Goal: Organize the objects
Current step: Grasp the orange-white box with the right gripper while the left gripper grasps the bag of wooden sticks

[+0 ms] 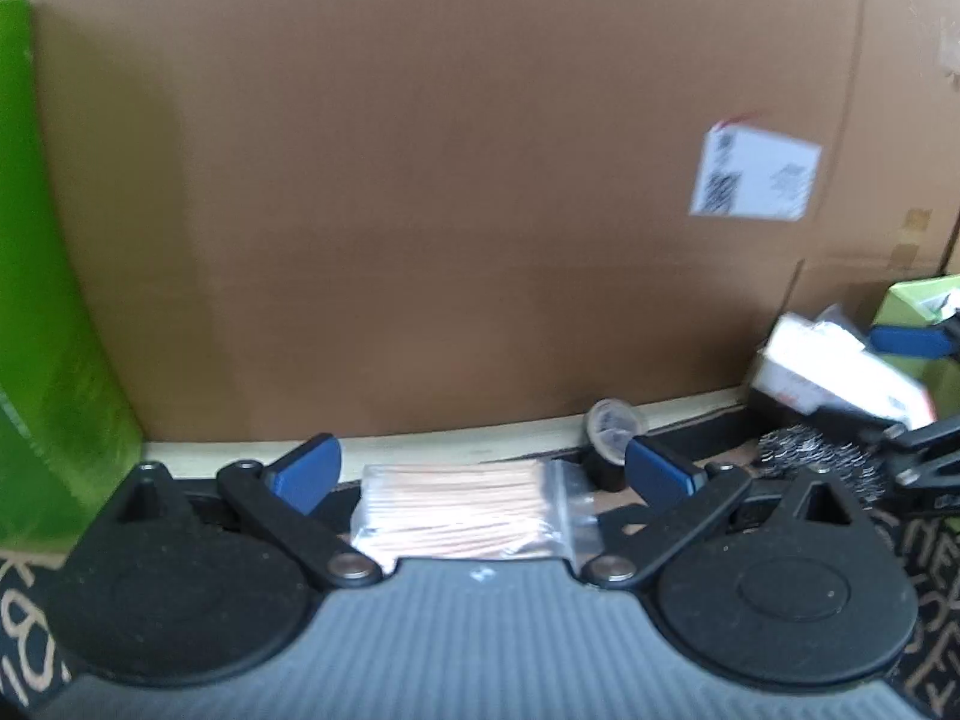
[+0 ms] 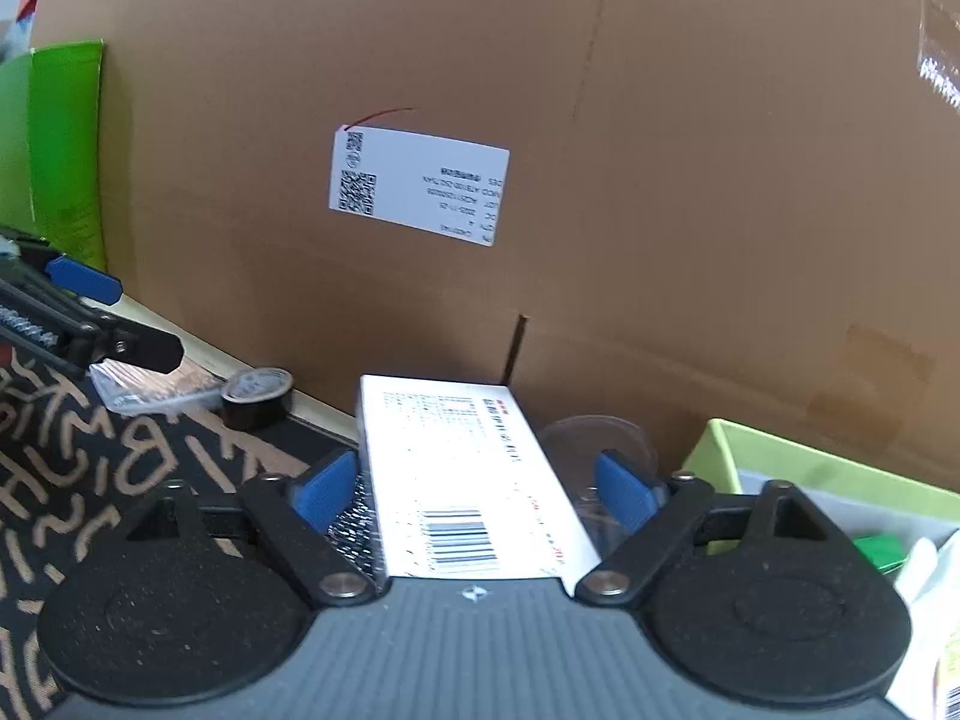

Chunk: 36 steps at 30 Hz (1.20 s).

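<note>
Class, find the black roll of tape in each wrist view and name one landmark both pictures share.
Left wrist: black roll of tape, right of centre, beside the gripper's right fingertip.
Right wrist: same roll, lower left, at the mat's edge.
Shared landmark: white label on the cardboard box.

White box lies between right gripper blue pads, jaws apart; black tape roll near cardboard wall.

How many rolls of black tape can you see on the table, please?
1: the black tape roll stands near the table's back edge by the cardboard box, beside the bagged sticks. Others may be hidden.
</note>
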Motion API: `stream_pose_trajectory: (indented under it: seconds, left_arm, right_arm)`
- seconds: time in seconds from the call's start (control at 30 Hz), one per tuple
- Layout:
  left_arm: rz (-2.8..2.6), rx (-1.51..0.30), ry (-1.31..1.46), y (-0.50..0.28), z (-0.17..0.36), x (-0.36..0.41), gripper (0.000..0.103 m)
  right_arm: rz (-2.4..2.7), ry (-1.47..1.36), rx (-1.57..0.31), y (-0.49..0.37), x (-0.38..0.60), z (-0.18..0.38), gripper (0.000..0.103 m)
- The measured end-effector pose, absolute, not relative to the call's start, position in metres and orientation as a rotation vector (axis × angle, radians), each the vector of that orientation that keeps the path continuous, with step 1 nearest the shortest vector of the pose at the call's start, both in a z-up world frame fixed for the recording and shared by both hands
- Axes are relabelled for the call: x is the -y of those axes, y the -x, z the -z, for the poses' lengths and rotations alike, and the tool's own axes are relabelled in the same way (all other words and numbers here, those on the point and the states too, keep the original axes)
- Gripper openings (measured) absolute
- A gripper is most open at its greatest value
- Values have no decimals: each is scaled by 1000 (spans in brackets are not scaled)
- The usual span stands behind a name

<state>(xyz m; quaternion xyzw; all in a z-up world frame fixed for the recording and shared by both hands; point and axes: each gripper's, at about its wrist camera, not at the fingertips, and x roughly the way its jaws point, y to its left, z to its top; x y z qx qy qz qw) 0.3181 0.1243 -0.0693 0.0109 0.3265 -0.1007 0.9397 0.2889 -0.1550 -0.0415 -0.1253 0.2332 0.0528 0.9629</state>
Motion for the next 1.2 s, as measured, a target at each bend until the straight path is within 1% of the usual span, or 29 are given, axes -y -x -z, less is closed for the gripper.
stream_pose_trajectory:
  seconds: [0.03,0.1,0.13,0.23,0.43,0.63,0.8,0.87,0.9,0.93,1.0,1.1,1.17,1.2]
  left_arm:
    - [208,-679,-27,-321,73,-124,89]
    - [225,-726,-33,-323,83,-123,71]
    - [218,-719,-60,-319,85,-120,68]
    - [238,-701,-144,-300,84,-109,62]
    - [263,-695,-183,-250,84,-91,59]
    - [302,-696,-177,-205,80,-76,57]
    - [325,-700,-156,-170,76,-68,57]
    - [349,-701,-145,-156,73,-64,60]
    - [362,-698,-137,-151,72,-61,66]
    - [370,-693,-131,-146,72,-59,74]
    - [357,-680,-139,-140,73,-52,83]
    - [326,-695,-145,-142,75,-46,84]
    - [314,-703,-133,-143,76,-44,90]
    - [307,-704,-130,-144,77,-44,96]
  right_arm:
    - [-112,245,-471,-286,156,40,72]
    - [-116,219,-473,-279,156,37,72]
    - [-118,216,-466,-274,155,35,71]
    - [-130,222,-424,-252,149,29,71]
    - [-189,220,-386,-192,135,22,72]
    - [-198,172,-476,-145,135,42,72]
    - [-155,167,-528,-119,141,56,71]
    - [-145,150,-541,-111,145,58,72]
    - [-146,142,-550,-107,148,60,72]
    - [-142,125,-548,-102,150,62,72]
    - [-127,101,-545,-96,154,61,73]
    - [-123,83,-568,-96,158,63,73]
    - [-119,69,-577,-95,160,64,73]
    - [-120,62,-579,-96,161,65,73]
